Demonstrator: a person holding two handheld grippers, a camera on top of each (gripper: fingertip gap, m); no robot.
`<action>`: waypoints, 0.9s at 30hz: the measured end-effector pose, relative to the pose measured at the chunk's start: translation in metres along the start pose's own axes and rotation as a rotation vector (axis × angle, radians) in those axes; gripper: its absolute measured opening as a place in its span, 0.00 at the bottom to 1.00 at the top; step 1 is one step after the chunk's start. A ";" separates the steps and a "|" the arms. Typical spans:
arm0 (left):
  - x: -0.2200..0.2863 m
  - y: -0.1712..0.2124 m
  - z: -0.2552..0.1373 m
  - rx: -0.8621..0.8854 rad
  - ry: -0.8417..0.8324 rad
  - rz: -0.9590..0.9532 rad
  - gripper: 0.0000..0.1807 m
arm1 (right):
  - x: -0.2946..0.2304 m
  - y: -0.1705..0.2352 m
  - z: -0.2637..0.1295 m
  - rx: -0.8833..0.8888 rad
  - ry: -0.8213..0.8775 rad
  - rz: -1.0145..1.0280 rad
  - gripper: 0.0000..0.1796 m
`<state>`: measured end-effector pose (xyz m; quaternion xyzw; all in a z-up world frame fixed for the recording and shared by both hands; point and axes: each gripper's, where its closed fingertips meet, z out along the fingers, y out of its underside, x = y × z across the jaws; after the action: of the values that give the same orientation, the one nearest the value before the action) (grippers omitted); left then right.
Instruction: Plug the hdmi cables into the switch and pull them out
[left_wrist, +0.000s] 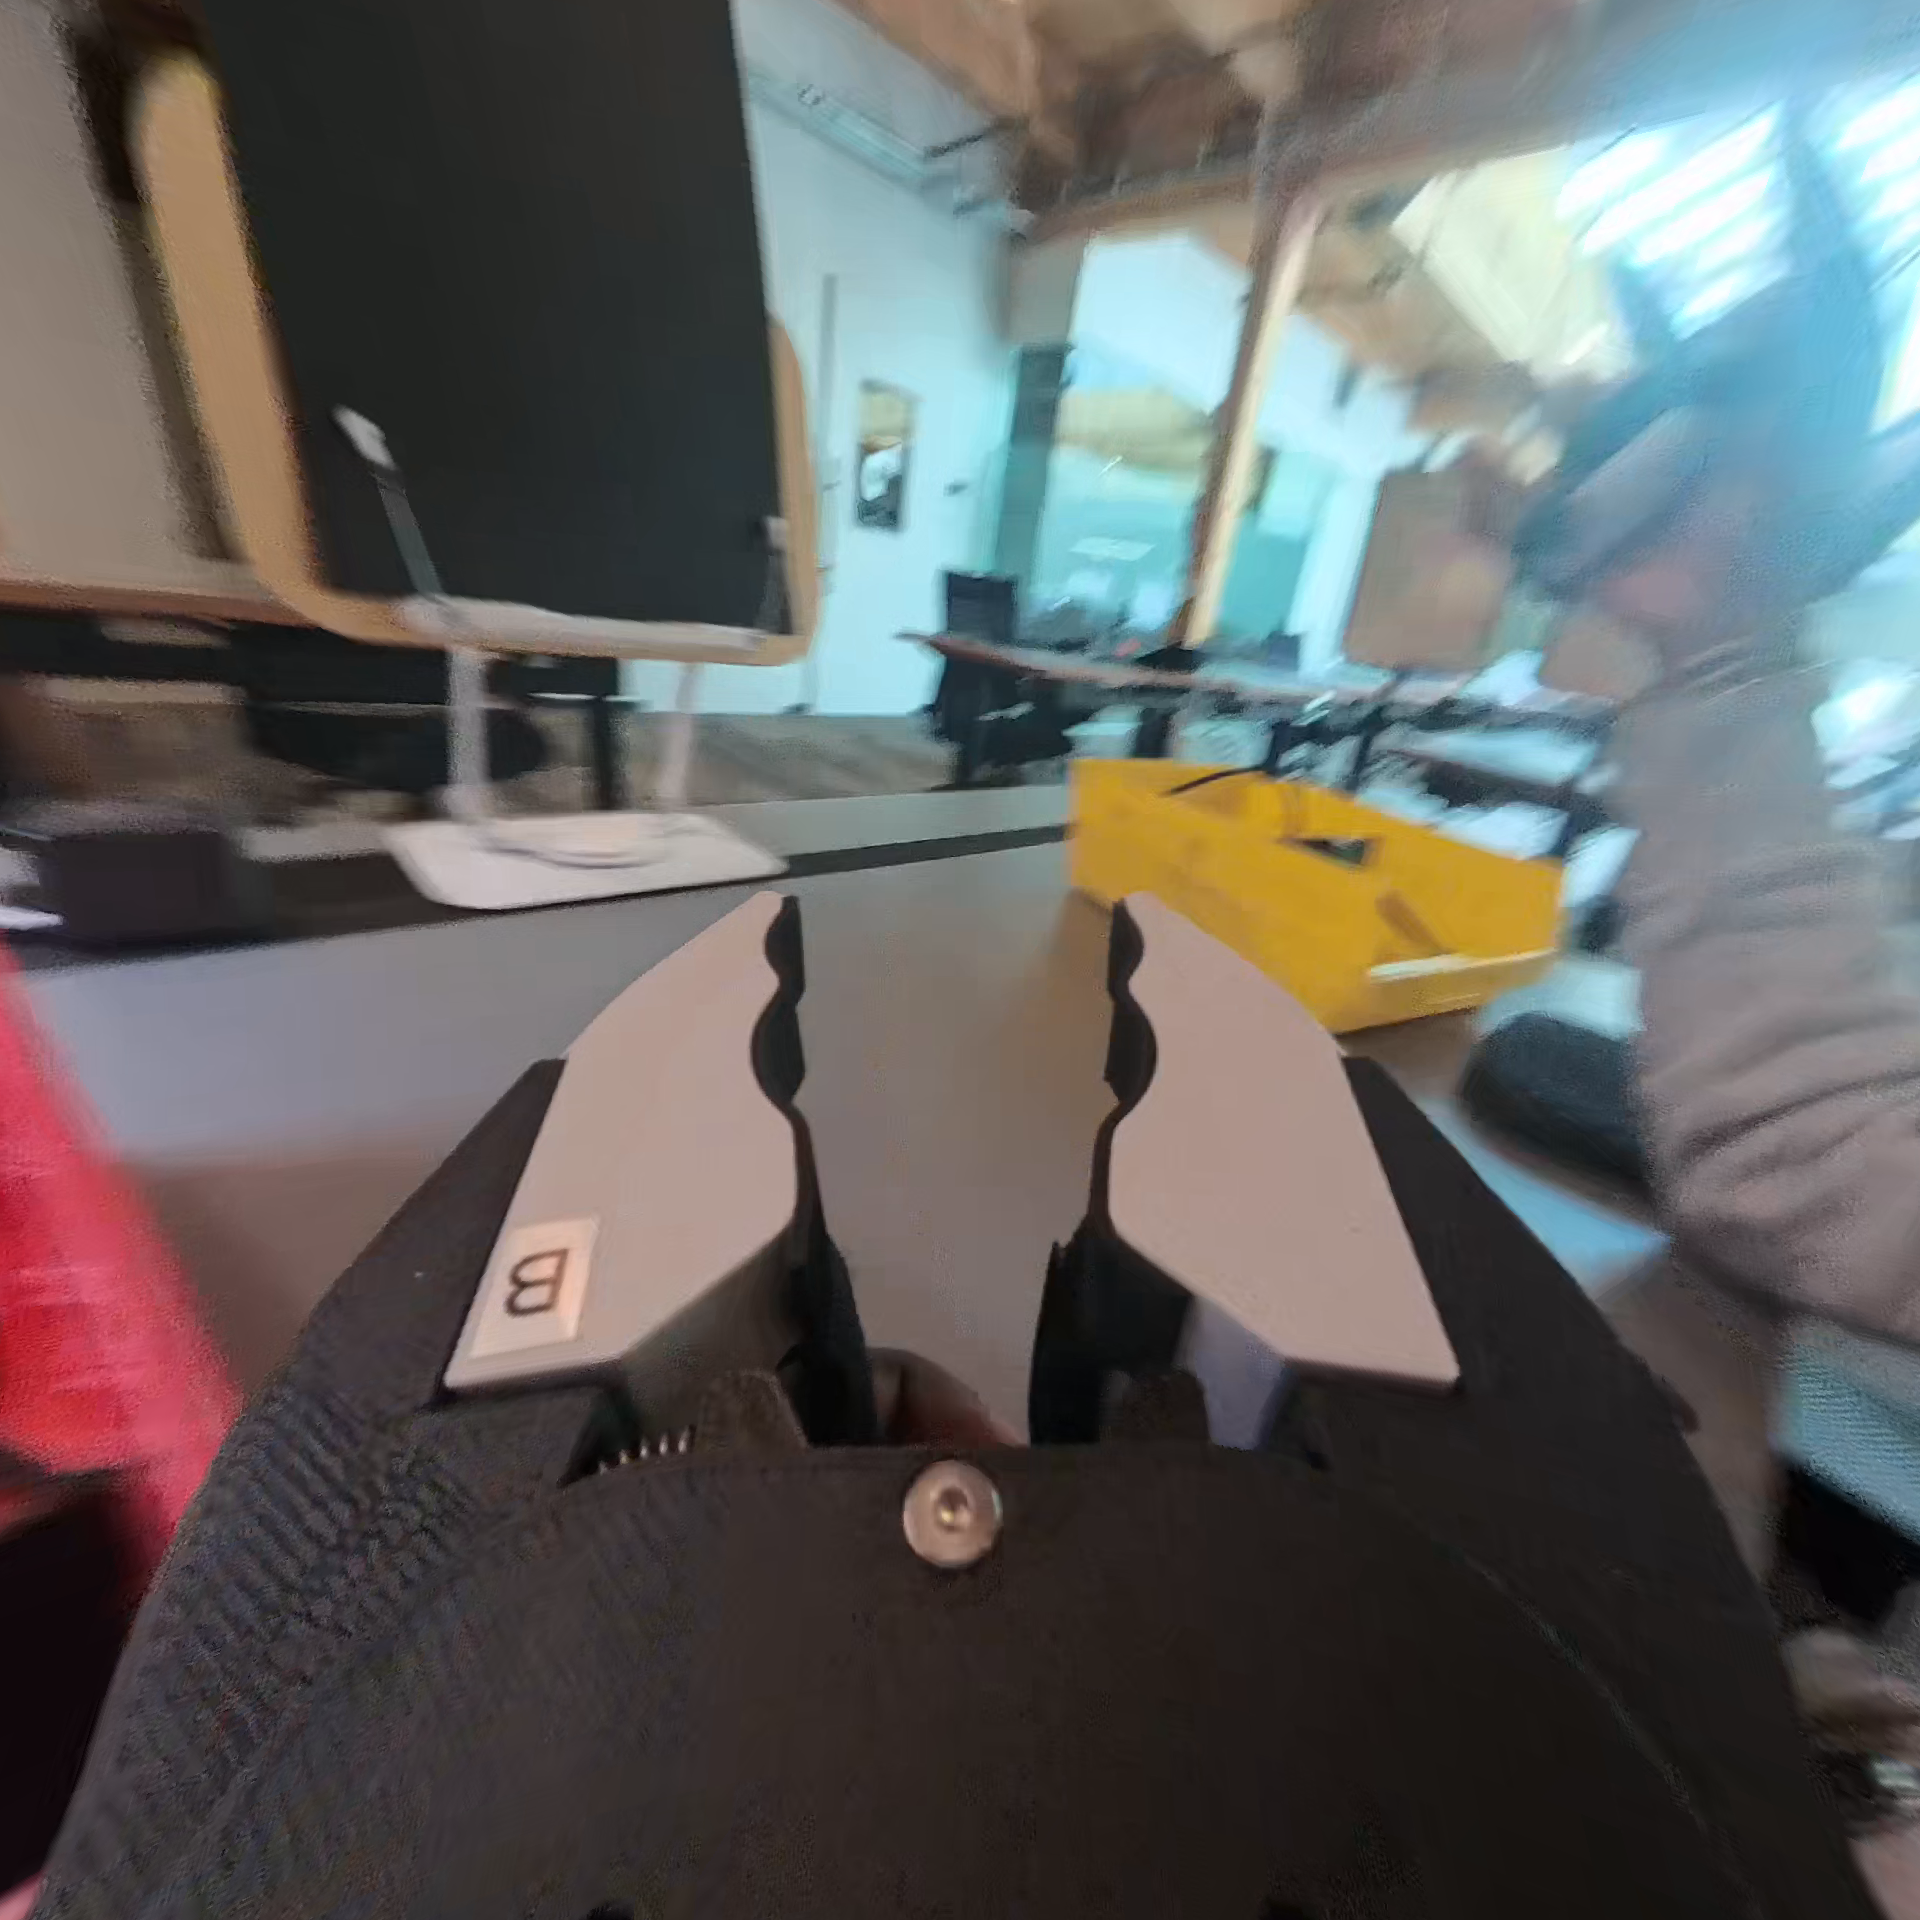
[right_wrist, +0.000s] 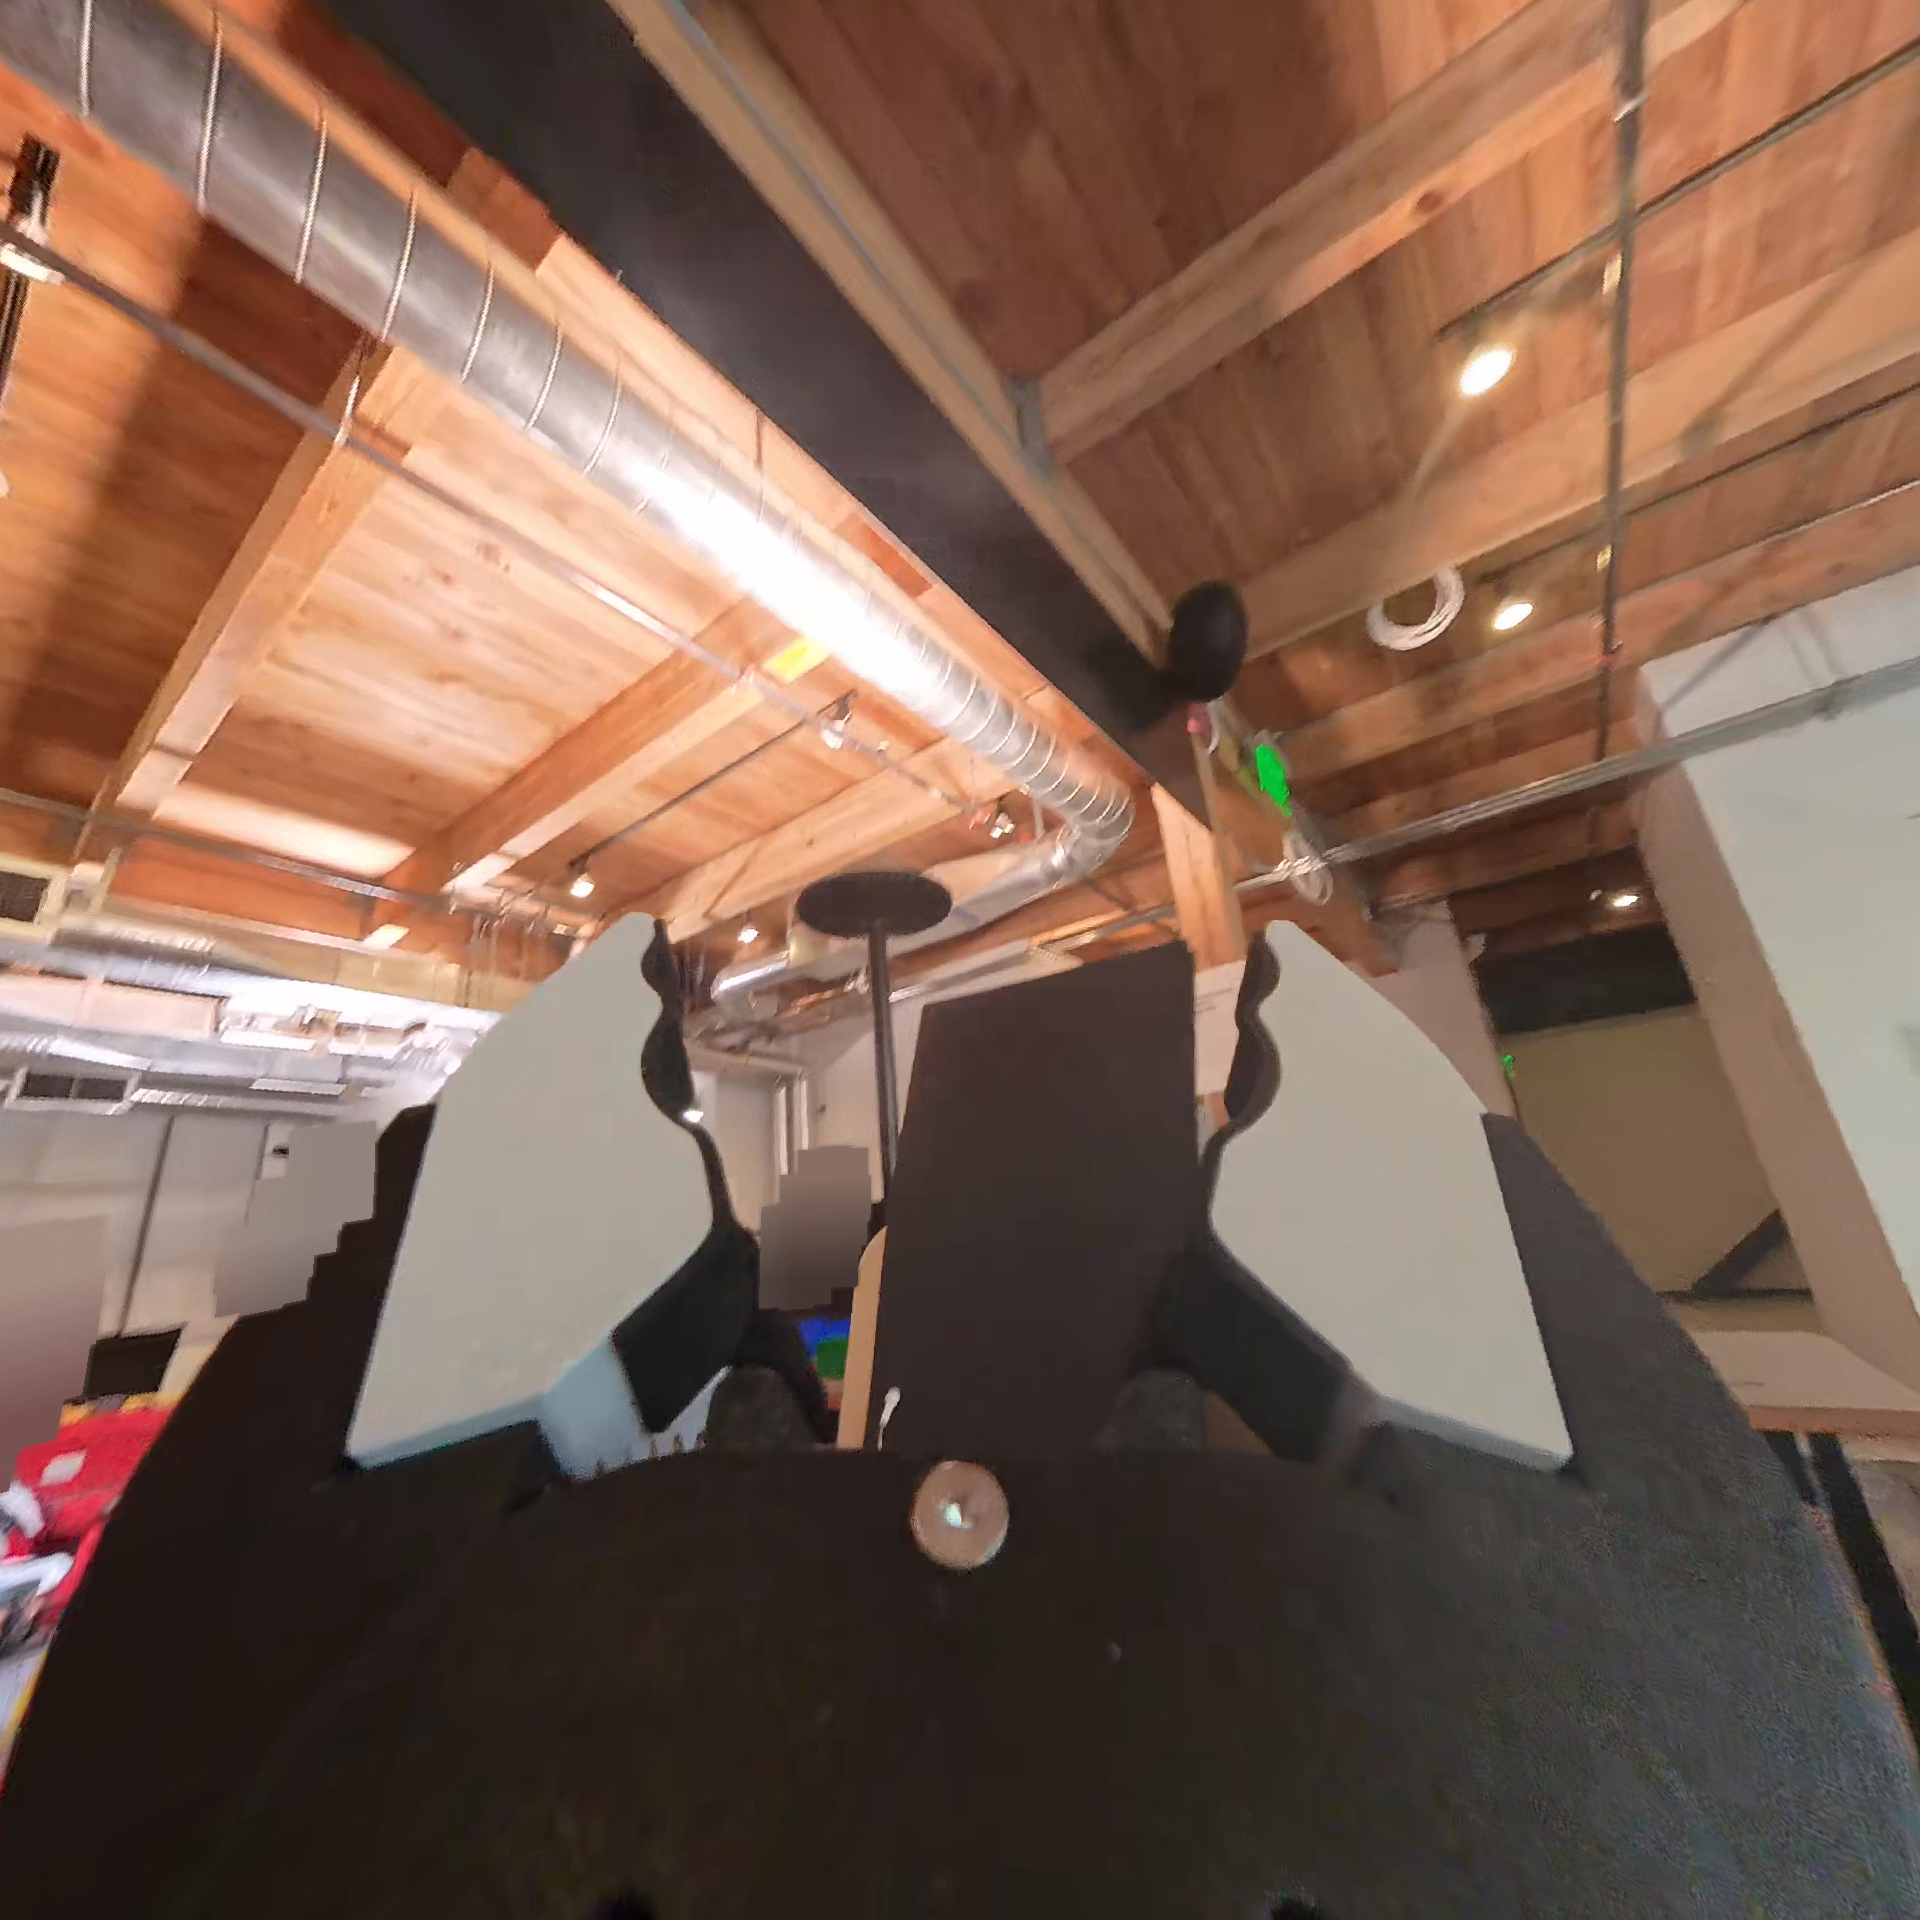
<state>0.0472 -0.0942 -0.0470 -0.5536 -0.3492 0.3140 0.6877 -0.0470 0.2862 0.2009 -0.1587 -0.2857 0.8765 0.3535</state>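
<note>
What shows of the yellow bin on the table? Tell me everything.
The yellow bin looks like plastic, boxy and open-topped, blurred in the left wrist view. It sits on the dark table, ahead and right of the left gripper, apart from it. Dark cable-like shapes lie inside; what they are cannot be told.

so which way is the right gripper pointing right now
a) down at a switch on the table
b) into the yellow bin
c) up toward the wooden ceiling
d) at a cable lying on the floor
c: the right wrist view shows the right gripper open and empty, with wooden ceiling beams and a silver air duct beyond its fingers.
</note>
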 end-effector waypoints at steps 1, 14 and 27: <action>-0.016 -0.015 -0.008 -0.031 -0.084 0.082 0.32 | 0.003 -0.010 -0.004 0.030 0.022 -0.003 0.56; -0.239 0.013 -0.061 -1.111 -0.362 0.223 0.53 | 0.009 -0.078 -0.035 0.286 0.121 -0.016 0.49; -0.272 0.110 -0.083 -1.504 -0.311 0.235 0.58 | 0.017 -0.101 -0.052 0.405 0.159 0.009 0.44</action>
<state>-0.0407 -0.3409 -0.2025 -0.8544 -0.4999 0.1377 0.0324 0.0197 0.3775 0.2207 -0.1541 -0.0742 0.9023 0.3958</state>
